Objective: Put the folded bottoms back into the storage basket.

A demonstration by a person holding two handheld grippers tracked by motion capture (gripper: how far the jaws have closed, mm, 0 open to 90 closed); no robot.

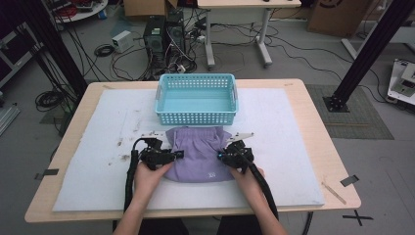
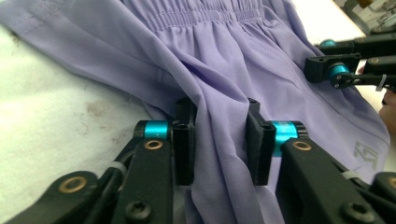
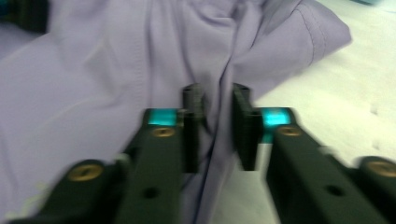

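Observation:
Purple shorts (image 1: 198, 149) lie crumpled on the white mat, just in front of a turquoise basket (image 1: 196, 118). My left gripper (image 1: 180, 154) reaches in at the shorts' left edge, my right gripper (image 1: 220, 156) at their right edge. In the left gripper view the left gripper (image 2: 219, 140) has a raised fold of the shorts (image 2: 219, 70) pinched between its jaws, and the right gripper (image 2: 336, 74) shows farther off at the cloth's other side. In the blurred right gripper view the right gripper (image 3: 215, 126) holds another fold of the shorts (image 3: 116, 70) between its jaws.
The white mat (image 1: 288, 147) covers most of the wooden table (image 1: 337, 171). The basket is empty and stands at the mat's back middle. Bare mat lies left and right of the shorts. Computers, cables and another table stand on the floor beyond.

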